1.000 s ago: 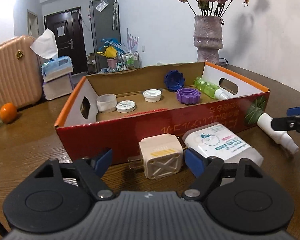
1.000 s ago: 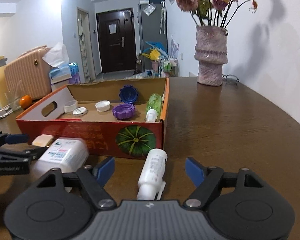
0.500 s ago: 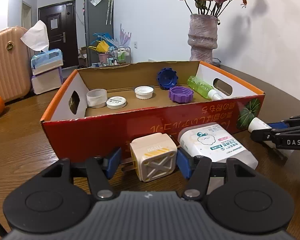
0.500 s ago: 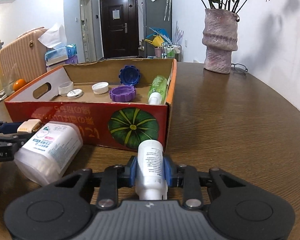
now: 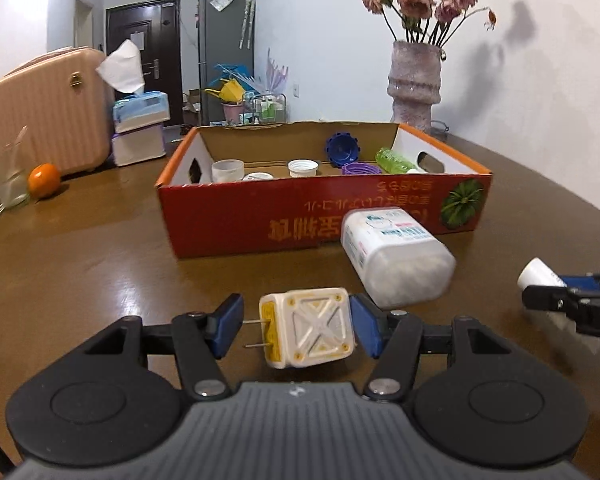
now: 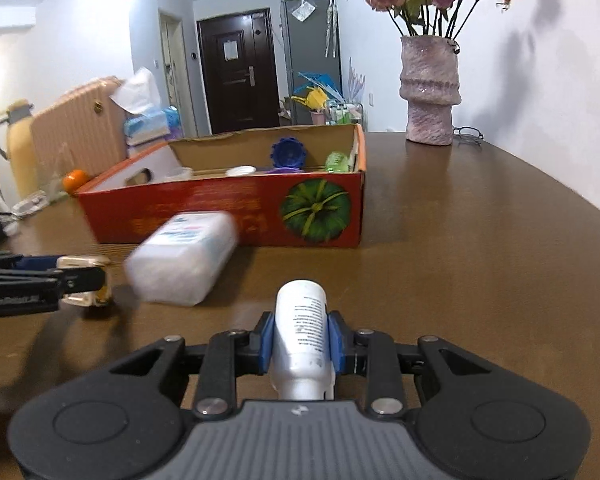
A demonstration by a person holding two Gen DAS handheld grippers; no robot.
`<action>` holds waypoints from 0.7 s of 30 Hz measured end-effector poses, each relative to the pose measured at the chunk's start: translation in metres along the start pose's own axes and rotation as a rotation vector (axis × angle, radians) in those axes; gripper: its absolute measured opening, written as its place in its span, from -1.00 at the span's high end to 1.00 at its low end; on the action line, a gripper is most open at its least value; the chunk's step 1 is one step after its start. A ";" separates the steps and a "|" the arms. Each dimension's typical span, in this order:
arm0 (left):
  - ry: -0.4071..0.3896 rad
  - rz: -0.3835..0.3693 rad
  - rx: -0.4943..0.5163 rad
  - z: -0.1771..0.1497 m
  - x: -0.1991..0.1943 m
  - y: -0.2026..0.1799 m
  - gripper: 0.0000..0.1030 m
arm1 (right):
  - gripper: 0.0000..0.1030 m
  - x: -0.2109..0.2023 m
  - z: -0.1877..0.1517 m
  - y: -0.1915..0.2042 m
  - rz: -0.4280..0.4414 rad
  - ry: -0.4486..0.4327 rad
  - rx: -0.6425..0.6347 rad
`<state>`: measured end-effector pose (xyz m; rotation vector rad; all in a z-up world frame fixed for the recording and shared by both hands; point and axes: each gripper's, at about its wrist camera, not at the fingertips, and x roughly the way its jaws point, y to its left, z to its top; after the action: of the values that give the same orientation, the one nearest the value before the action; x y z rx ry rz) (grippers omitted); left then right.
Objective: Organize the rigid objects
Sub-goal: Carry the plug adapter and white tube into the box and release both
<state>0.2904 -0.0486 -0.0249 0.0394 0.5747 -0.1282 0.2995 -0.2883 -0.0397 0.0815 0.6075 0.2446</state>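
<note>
Left claw (image 5: 296,330) grips my cream plug block (image 5: 308,327), its two metal pins poking against one blue pad. My right claw (image 6: 299,342) squeezes a smooth white bottle (image 6: 302,338) from both sides. Both are held just above the brown wood surface (image 6: 480,264), which has lots of bare room on the right, out to its round edge. Straight ahead sits the red cardboard box (image 5: 300,216) (open on top) with a green bottle (image 5: 394,160), a purple ring (image 5: 360,169), a blue cap (image 5: 342,149) and white lids (image 5: 302,167) inside. Beside its front wall lies a white tub (image 5: 396,256) on its side.
</note>
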 end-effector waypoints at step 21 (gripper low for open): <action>-0.050 -0.002 -0.150 -0.061 -0.103 0.038 -0.15 | 0.47 -0.109 -0.043 0.080 0.016 -0.067 -0.104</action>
<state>0.1767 0.0051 -0.0200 -0.1095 0.5327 -0.0878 0.1718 -0.2386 -0.0026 -0.0063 0.5268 0.2872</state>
